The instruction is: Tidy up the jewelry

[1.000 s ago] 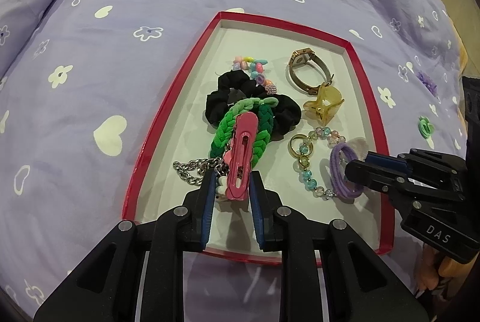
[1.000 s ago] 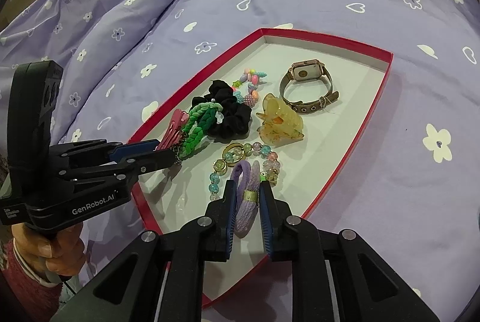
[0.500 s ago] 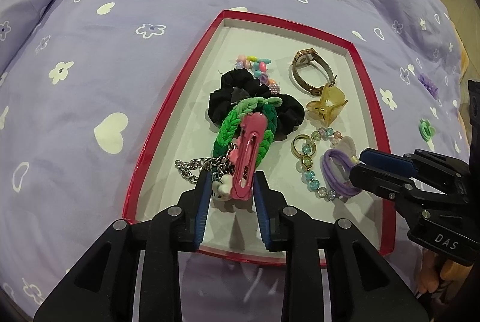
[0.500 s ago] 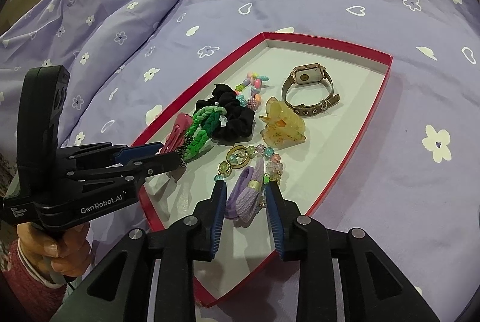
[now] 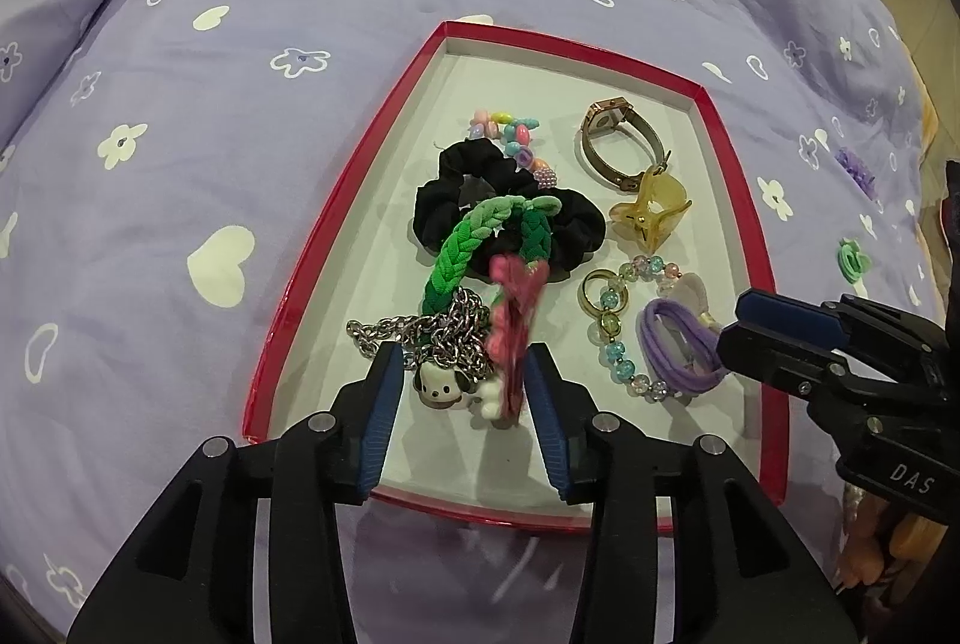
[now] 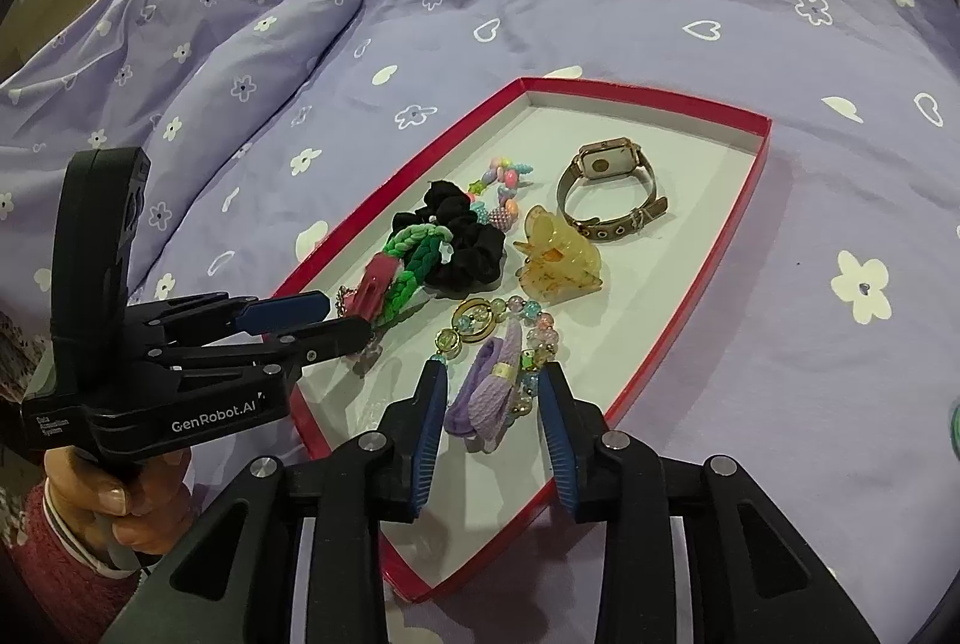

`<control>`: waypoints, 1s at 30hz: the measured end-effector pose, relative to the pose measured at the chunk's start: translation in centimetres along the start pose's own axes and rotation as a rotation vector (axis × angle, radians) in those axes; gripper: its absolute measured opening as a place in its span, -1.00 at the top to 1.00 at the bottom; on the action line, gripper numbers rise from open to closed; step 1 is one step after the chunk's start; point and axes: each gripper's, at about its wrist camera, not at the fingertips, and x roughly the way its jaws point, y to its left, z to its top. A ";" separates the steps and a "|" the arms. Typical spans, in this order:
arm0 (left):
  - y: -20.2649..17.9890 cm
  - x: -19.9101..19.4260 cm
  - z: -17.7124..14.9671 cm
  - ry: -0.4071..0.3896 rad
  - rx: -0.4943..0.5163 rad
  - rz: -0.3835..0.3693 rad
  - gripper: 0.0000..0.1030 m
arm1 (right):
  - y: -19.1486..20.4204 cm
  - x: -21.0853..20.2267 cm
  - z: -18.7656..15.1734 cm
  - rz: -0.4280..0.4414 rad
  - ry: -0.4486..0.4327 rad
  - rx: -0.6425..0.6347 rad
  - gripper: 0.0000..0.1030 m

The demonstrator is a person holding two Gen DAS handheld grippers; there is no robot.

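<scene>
A red-rimmed tray (image 5: 336, 230) (image 6: 690, 338) lies on the bed and holds the jewelry. My left gripper (image 5: 459, 386) is open; a blurred pink hair clip (image 5: 516, 320) lies between its fingers, over a silver chain (image 5: 420, 332) and a green braided band (image 5: 474, 242). My right gripper (image 6: 492, 392) is open around a purple hair tie (image 6: 486, 392), which lies loose on the tray floor; the tie also shows in the left wrist view (image 5: 678, 344). A black scrunchie (image 5: 444, 200), a yellow claw clip (image 5: 651, 206), a watch (image 5: 618, 140) and beaded pieces (image 5: 612, 332) lie in the tray.
The purple flowered bedspread (image 5: 240, 44) surrounds the tray, with a raised fold (image 6: 240, 62) at the left. A green trinket (image 5: 853, 258) and a purple trinket (image 5: 855, 169) lie on the bedspread right of the tray. My left gripper also shows in the right wrist view (image 6: 336, 317).
Both grippers have opened. The left let go of the pink clip, which dropped onto the chain. The right let go of the purple hair tie, and both drew back a little.
</scene>
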 end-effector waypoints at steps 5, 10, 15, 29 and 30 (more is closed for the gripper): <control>-0.1 0.2 -0.1 0.006 0.000 0.001 0.22 | -0.2 -0.4 -0.1 -0.001 -0.010 0.013 0.30; -0.3 0.2 -0.3 0.012 -0.002 -0.004 0.18 | -0.3 -0.8 -0.2 0.002 -0.021 0.022 0.30; 0.2 -1.5 -0.9 -0.021 -0.036 -0.021 -0.08 | -0.7 -2.2 -0.4 0.012 -0.069 0.055 0.17; 1.9 -9.7 -5.5 -0.182 -0.223 -0.105 -0.78 | -1.5 -8.2 -4.5 0.151 -0.301 0.200 -0.68; 1.9 -10.1 -5.8 -0.194 -0.224 -0.100 -0.80 | -1.5 -8.6 -4.9 0.161 -0.316 0.209 -0.69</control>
